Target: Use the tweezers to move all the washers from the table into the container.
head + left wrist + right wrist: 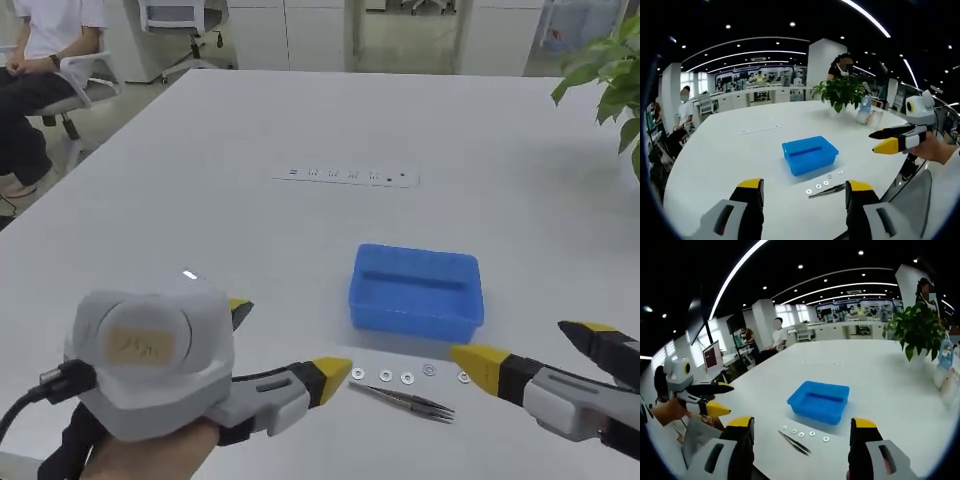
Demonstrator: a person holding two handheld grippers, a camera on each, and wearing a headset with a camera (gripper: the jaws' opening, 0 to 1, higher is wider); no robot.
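Note:
Several small metal washers (407, 378) lie in a row on the white table (250, 130), just in front of the blue container (416, 290). The tweezers (405, 400) rest on the table below them, with nothing gripping them. My left gripper (288, 342) hovers open to the left of the washers, and my right gripper (525, 345) hovers open to their right. In the left gripper view the washers (822, 184), tweezers (827, 190) and container (810, 154) lie ahead between the jaws. The right gripper view shows the washers (802, 433), tweezers (795, 444) and container (819, 401).
A flush power strip (345, 176) sits in the table beyond the container. A potted plant (610, 80) stands at the far right edge. A seated person (40, 60) and office chairs (175, 20) are past the table's far left corner.

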